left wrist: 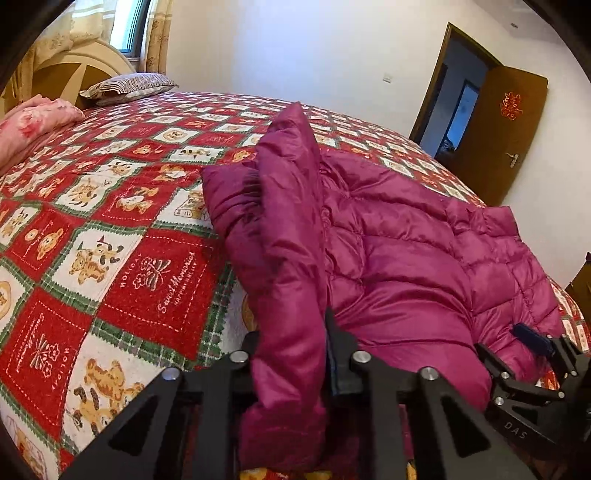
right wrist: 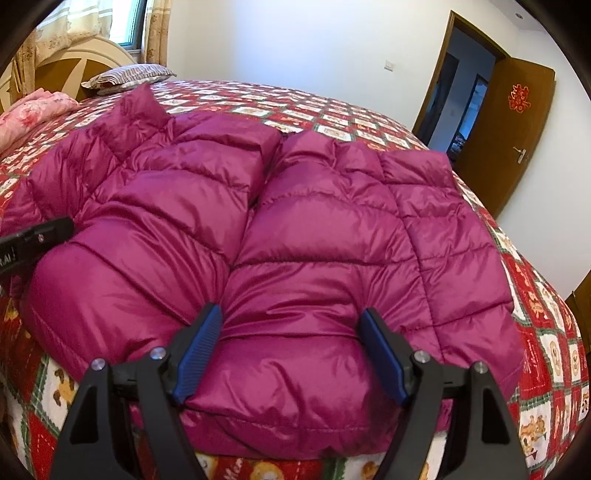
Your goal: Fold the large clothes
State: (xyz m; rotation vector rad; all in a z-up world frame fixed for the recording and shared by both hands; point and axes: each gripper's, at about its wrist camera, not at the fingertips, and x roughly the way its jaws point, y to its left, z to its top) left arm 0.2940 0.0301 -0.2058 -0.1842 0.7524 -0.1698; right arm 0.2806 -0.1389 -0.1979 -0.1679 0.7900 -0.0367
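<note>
A large magenta quilted down jacket [right wrist: 295, 229] lies spread on the bed. In the left wrist view the jacket [left wrist: 406, 258] fills the right half. My left gripper [left wrist: 291, 343] is shut on a raised fold of the jacket's edge, which bulges up between the fingers. My right gripper [right wrist: 291, 332] is open, its blue pads [right wrist: 201, 343] pressed against the jacket's near hem on both sides of a puffed section. The right gripper also shows in the left wrist view [left wrist: 535, 354] at the far right. The left gripper shows at the left edge of the right wrist view [right wrist: 33, 240].
The bed is covered by a red, white and green teddy-bear quilt [left wrist: 110, 229]. A striped pillow [left wrist: 129, 86] and a pink bundle [left wrist: 33, 122] lie by the headboard. An open brown door [right wrist: 506, 136] is at the right, and a curtained window [right wrist: 125, 22] behind the bed.
</note>
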